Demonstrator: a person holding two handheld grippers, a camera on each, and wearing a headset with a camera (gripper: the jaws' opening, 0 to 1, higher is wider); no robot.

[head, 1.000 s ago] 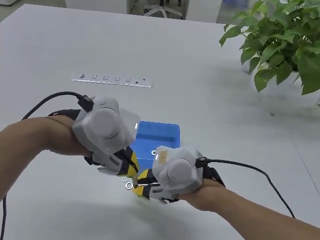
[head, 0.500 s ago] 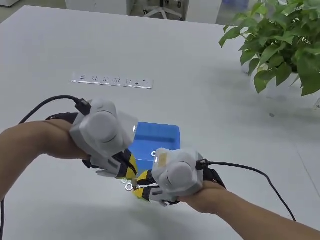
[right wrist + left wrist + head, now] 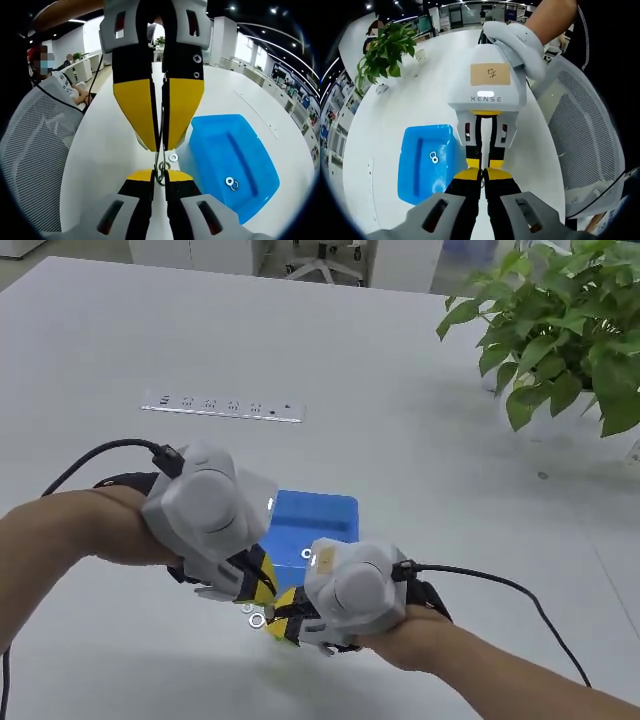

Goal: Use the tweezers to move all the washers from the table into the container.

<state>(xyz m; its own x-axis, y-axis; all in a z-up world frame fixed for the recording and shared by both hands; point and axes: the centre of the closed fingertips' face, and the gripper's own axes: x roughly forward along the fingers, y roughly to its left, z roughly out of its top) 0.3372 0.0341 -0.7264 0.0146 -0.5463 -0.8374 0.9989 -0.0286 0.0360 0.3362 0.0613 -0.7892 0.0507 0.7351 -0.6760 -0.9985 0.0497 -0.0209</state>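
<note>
Right gripper view: L gripper (image 3: 160,148), R gripper (image 3: 160,176) both pinching tweezers (image 3: 162,161) over washer (image 3: 173,157) by container (image 3: 250,155), nr bench's near edge; prob. pick step, next nip & lift.

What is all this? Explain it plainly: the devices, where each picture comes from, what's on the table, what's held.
A person holds two hand-held grippers at a white table. One picture comes from a headset camera looking down; the other two from cameras riding on each gripper. The left gripper and right gripper meet tip to tip, and their fingers appear shut on thin metal tweezers between them. On the table: a blue container with washers inside, loose washers beside it, a power strip and a potted plant.
</note>
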